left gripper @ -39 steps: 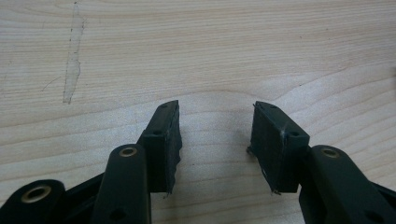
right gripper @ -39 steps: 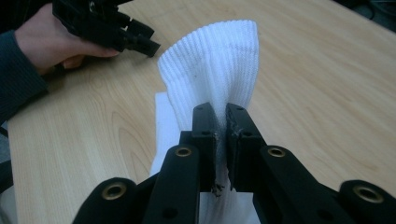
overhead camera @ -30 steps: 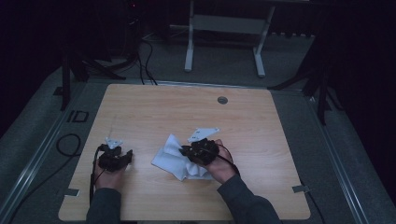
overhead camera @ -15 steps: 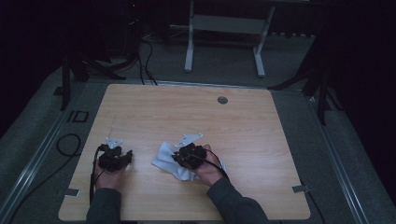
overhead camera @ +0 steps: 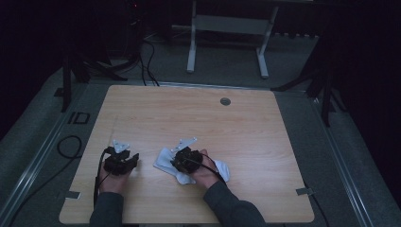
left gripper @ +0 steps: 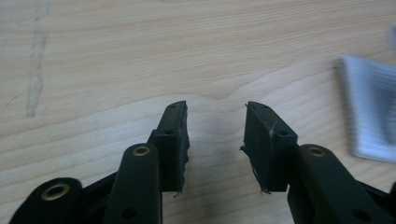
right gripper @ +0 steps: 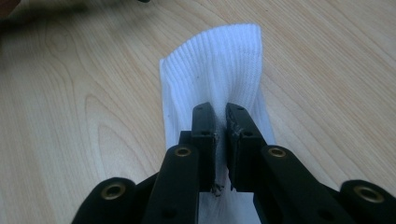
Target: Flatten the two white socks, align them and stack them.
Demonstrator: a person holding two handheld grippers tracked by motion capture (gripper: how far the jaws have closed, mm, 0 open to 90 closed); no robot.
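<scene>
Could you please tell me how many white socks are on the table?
1, as far as the views show: the white sock lies near the table's front edge under the right gripper. A second could be hidden beneath.

The only marking I can read is "ID", dark letters on the grey floor strip (overhead camera: 78, 117) at about nine o'clock from my light wooden table (overhead camera: 246, 127).
</scene>
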